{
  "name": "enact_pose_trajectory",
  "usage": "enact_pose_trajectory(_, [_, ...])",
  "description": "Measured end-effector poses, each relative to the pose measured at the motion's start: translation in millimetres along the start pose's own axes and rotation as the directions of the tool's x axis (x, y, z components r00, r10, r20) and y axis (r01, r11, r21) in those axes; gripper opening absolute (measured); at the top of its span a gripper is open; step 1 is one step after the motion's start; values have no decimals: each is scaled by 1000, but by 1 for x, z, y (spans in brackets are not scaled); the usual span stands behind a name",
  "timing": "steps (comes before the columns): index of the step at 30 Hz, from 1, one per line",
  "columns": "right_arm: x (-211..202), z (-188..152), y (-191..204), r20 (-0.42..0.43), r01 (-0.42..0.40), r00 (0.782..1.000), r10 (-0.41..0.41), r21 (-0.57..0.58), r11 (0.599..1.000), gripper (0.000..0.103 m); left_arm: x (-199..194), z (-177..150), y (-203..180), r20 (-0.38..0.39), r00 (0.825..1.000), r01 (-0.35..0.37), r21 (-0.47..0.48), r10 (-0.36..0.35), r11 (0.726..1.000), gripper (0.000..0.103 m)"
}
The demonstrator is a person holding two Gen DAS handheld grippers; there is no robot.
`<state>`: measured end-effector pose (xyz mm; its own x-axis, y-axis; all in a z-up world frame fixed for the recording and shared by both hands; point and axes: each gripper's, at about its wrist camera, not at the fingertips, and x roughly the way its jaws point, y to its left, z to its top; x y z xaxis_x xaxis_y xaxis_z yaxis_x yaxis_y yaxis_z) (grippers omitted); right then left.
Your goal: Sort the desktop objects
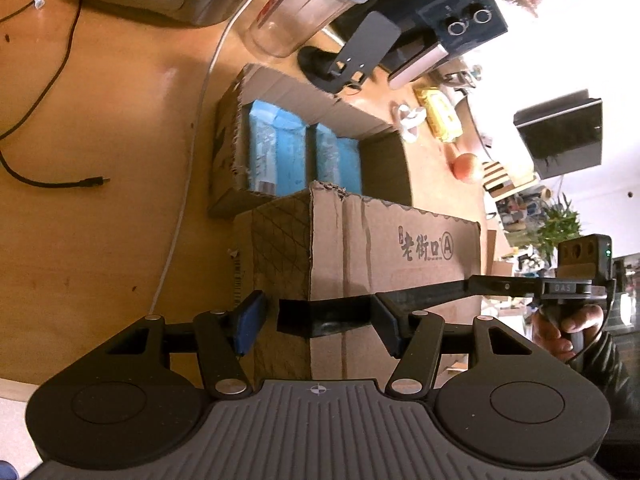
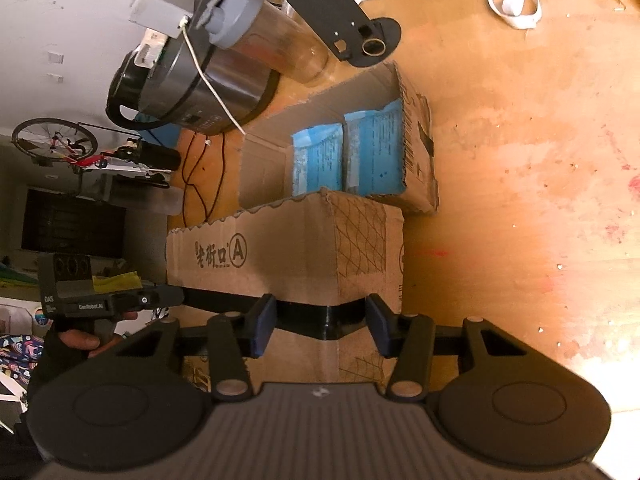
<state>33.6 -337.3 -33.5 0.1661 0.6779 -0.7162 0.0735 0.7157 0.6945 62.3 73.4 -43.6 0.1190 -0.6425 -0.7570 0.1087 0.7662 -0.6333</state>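
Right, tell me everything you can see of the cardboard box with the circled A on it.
The cardboard box is brown corrugated board, standing upright on the wooden desk. Its long side carries dark printed characters and a circled A; the adjoining end face has a lattice pattern. The top edge is ragged and wavy; its inside is hidden. It stands close in front of an open box holding blue packets. A black angled piece wraps its near corner.

A silver cooker (image 2: 192,80) is sitting on the tabletop (image 2: 520,180) beside a clear jug (image 2: 272,36). A bicycle (image 2: 56,140) is standing far behind. A green plant (image 1: 560,220) is growing far off.
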Motion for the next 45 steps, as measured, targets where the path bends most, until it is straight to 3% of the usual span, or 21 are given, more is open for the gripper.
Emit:
enact_pose_trajectory(16, [-4,20,11,-1,19,1000,-19,25,1000,45,-5,21,-9,-20,999,-34,-16,34,999,56])
enact_pose_trajectory(45, [7,97,5,34,21,999,-23,56,998,45,12,106,-7,-22,999,-37,5,37,999,56])
